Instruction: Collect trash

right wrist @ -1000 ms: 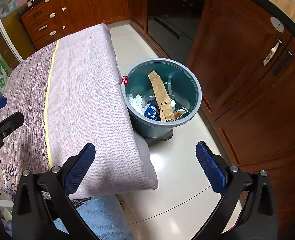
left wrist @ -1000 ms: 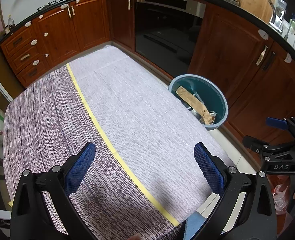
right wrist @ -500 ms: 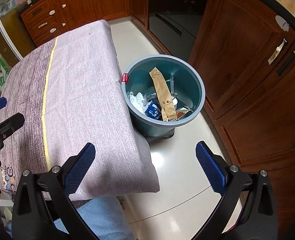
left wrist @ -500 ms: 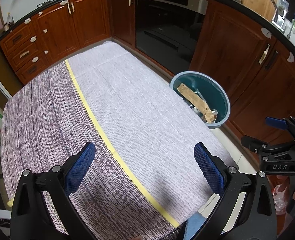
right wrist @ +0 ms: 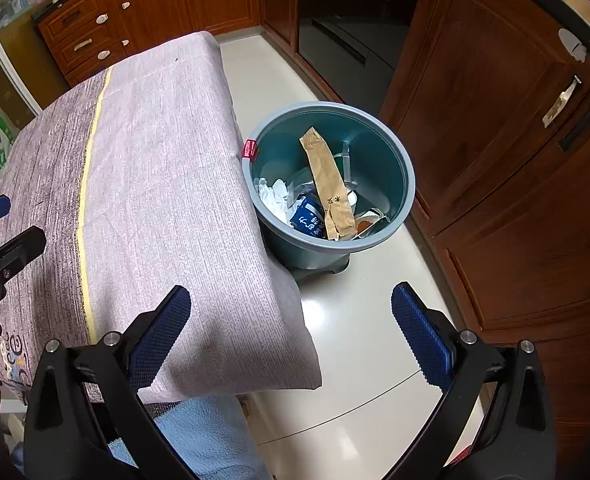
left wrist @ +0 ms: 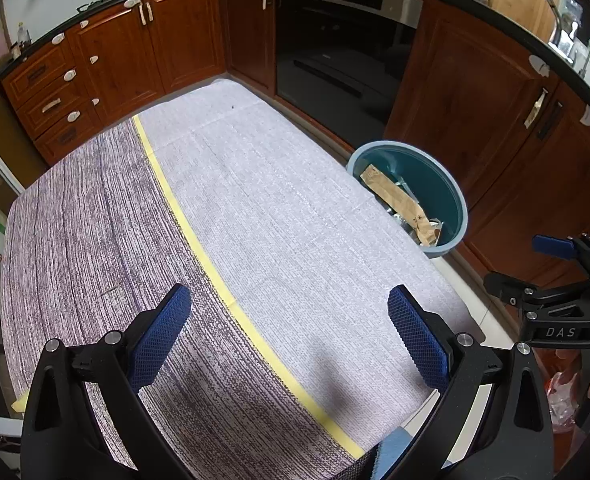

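The teal bin point(right wrist: 383, 168) stands on the tiled floor point(right wrist: 359, 320), touching the right edge of the cloth-covered table point(right wrist: 167, 184). Inside it lie a long brown paper wrapper point(right wrist: 329, 184), crumpled white tissue point(right wrist: 273, 196) and a blue printed packet point(right wrist: 309, 222). The left gripper point(left wrist: 289, 336) hangs over the table's near edge, jaws apart, holding nothing. The right gripper point(right wrist: 291, 332) hangs past the table's near right corner, also spread wide and unladen.

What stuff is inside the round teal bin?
Inside the round teal plastic bin: a long brown paper bag, crumpled white tissue, a blue printed packet. Anything underneath is hidden.
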### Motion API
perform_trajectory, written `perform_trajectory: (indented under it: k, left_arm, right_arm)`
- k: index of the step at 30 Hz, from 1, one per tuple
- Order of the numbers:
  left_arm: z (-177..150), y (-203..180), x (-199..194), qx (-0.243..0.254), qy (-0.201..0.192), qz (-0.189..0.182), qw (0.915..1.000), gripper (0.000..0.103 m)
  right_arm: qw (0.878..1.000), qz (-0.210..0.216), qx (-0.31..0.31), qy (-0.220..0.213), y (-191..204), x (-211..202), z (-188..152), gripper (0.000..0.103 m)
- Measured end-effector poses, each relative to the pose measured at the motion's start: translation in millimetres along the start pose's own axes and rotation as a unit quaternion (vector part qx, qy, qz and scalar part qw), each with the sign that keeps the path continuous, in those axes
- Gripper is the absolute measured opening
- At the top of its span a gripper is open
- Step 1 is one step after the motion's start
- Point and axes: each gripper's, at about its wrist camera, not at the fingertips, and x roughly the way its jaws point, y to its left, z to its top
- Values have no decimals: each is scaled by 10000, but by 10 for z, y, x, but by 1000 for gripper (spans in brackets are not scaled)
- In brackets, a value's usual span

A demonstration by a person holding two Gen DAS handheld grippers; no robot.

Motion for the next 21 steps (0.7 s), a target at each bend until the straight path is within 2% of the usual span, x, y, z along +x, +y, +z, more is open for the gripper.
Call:
perform_trajectory:
  k: [21]
  left_arm:
    - [10,-53,82,129,59,-34,9999,99]
  right_arm:
    - [10000,-18,-26,87,3,77,37,96]
